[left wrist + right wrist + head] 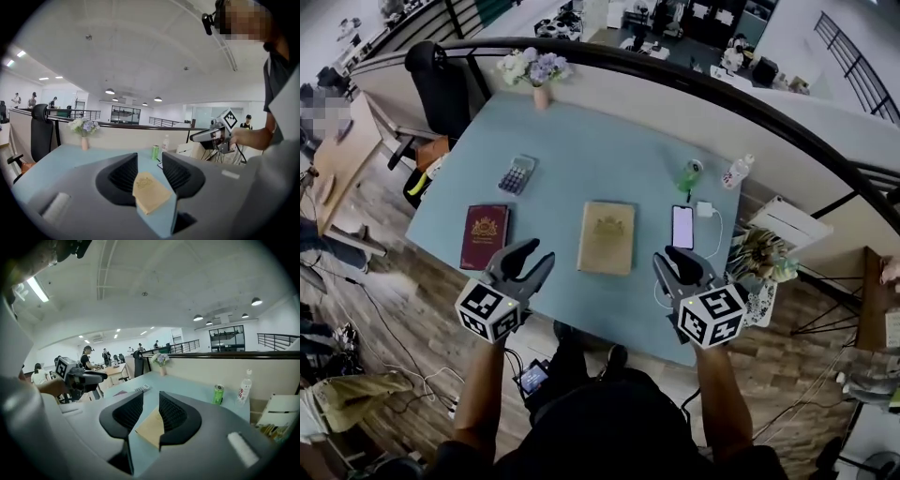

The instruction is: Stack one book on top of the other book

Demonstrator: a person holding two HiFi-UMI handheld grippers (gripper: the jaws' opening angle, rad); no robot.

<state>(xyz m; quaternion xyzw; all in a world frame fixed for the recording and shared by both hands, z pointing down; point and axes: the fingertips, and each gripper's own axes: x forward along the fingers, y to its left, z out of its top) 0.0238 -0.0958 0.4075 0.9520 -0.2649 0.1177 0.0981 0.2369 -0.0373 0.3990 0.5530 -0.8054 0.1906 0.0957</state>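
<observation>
Head view: a pale blue surface (581, 141) carries two books. The tan book (607, 237) lies flat near the middle of the front edge, and the maroon book (485, 236) lies flat toward the front left corner, well apart from it. A calculator (517, 174) sits behind the maroon book, a phone (682, 227) lies right of the tan book, and a vase of flowers (539, 73) stands at the far edge. The left gripper (530, 255) hovers at the front edge between the two books. The right gripper (672, 260) hovers at the front edge beside the phone. Neither one touches a book. Left gripper view: the left gripper's (150, 157) fingers (124, 176) are released and spread. The tan book (150, 192) shows through the gap, lying on the surface beyond the fingertips and untouched. The right gripper (213, 136) is in the air at the right. Right gripper view: the right gripper's (151, 397) fingers (176, 413) stand a narrow way apart and grasp nothing. A corner of the tan book (150, 427) shows on the surface past the gap. The maroon book (120, 393) and the calculator (142, 388) lie farther off to the left, near the left gripper (77, 376).
</observation>
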